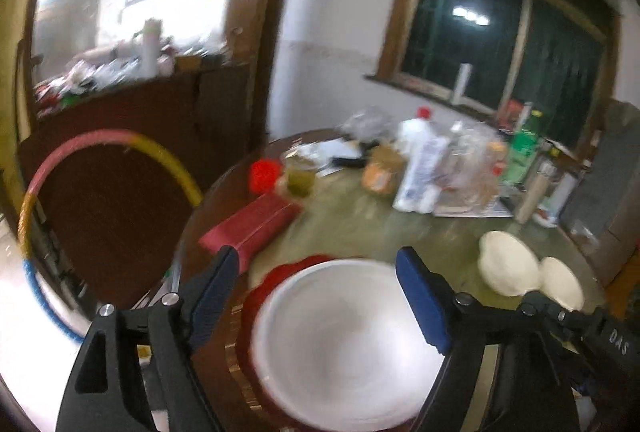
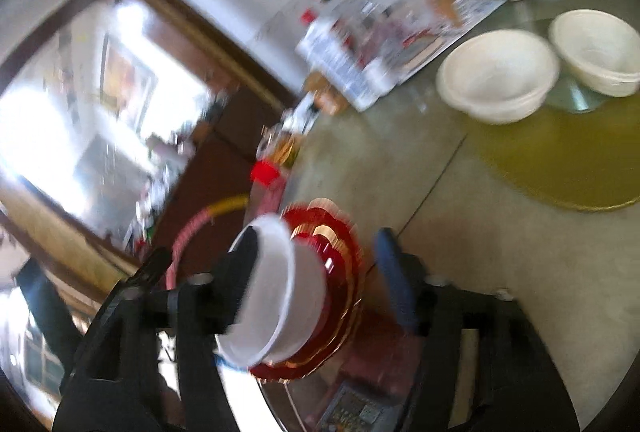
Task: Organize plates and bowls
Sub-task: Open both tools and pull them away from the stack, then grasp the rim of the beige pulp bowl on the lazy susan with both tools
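Observation:
A white bowl [image 1: 344,344] sits on a stack of red scalloped plates [image 1: 260,288] at the near edge of the round table. My left gripper [image 1: 318,296] is open, with its blue fingers on either side of the bowl and above it. In the right wrist view the same white bowl [image 2: 280,288] and red plates [image 2: 340,272] lie between the fingers of my right gripper [image 2: 320,276], which is open. Two more white bowls [image 2: 496,72] [image 2: 596,48] stand side by side further back; they also show in the left wrist view [image 1: 508,268] [image 1: 560,284].
A yellow-green round mat [image 2: 560,160] lies near the two bowls. Bottles, jars and bags [image 1: 420,164] crowd the far side of the table. A red box [image 1: 248,228] lies left of the plates. A hoop [image 1: 48,184] leans against a dark cabinet.

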Action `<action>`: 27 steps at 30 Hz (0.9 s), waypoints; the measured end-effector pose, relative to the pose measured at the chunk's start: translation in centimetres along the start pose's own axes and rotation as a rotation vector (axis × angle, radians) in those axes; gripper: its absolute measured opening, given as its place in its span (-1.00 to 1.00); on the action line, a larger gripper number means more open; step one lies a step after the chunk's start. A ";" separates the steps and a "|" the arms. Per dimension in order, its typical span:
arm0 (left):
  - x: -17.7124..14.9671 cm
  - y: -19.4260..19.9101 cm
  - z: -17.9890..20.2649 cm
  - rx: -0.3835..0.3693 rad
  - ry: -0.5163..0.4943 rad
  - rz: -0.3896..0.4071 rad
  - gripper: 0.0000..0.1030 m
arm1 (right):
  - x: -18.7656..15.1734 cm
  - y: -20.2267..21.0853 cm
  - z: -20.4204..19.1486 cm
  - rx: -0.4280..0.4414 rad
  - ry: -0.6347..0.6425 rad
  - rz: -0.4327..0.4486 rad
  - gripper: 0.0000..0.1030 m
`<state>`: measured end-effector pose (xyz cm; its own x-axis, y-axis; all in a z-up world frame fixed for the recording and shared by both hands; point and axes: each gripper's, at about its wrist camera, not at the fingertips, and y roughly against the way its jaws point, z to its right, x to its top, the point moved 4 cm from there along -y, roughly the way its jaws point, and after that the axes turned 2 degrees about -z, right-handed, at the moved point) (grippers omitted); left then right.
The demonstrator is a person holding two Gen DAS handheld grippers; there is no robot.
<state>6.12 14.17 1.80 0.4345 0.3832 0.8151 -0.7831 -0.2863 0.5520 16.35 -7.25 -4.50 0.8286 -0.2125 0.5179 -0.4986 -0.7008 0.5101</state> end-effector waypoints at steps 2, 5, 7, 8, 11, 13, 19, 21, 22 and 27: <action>0.3 -0.2 2.4 -0.044 -0.046 -0.007 0.62 | 1.1 1.3 1.6 -0.015 -0.044 0.038 0.51; 0.2 -1.0 6.5 -0.111 -0.114 -0.037 0.62 | 2.6 2.8 4.1 -0.033 -0.110 0.065 0.53; -0.3 -1.8 9.5 -0.159 -0.155 -0.077 0.62 | 3.4 3.8 6.0 -0.047 -0.159 0.086 0.53; -0.7 -2.0 10.8 -0.186 -0.171 -0.091 0.62 | 3.7 4.0 6.9 -0.057 -0.181 0.093 0.54; -1.9 -3.7 14.1 -0.228 -0.205 -0.162 0.62 | 4.6 4.6 9.8 -0.059 -0.265 0.085 0.54; -2.7 -5.6 16.3 -0.249 -0.199 -0.219 0.62 | 5.0 4.7 11.3 -0.050 -0.311 0.074 0.54; -3.3 -10.3 19.3 -0.186 -0.143 -0.210 0.62 | 7.1 5.2 15.0 -0.049 -0.396 0.099 0.54; -3.4 -11.7 19.7 -0.159 -0.115 -0.217 0.62 | 8.0 4.9 15.5 -0.052 -0.402 0.097 0.54; -3.4 -12.7 19.9 -0.147 -0.092 -0.228 0.62 | 8.4 4.7 15.6 -0.049 -0.400 0.095 0.54; -3.8 -16.2 20.9 -0.084 -0.054 -0.264 0.62 | 10.2 2.2 15.6 -0.054 -0.377 0.063 0.54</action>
<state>26.47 -0.95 -6.54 0.6495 0.3872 0.6544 -0.6729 -0.1082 0.7318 27.68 -21.59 -8.79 0.8265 -0.4965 0.2652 -0.5555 -0.6436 0.5265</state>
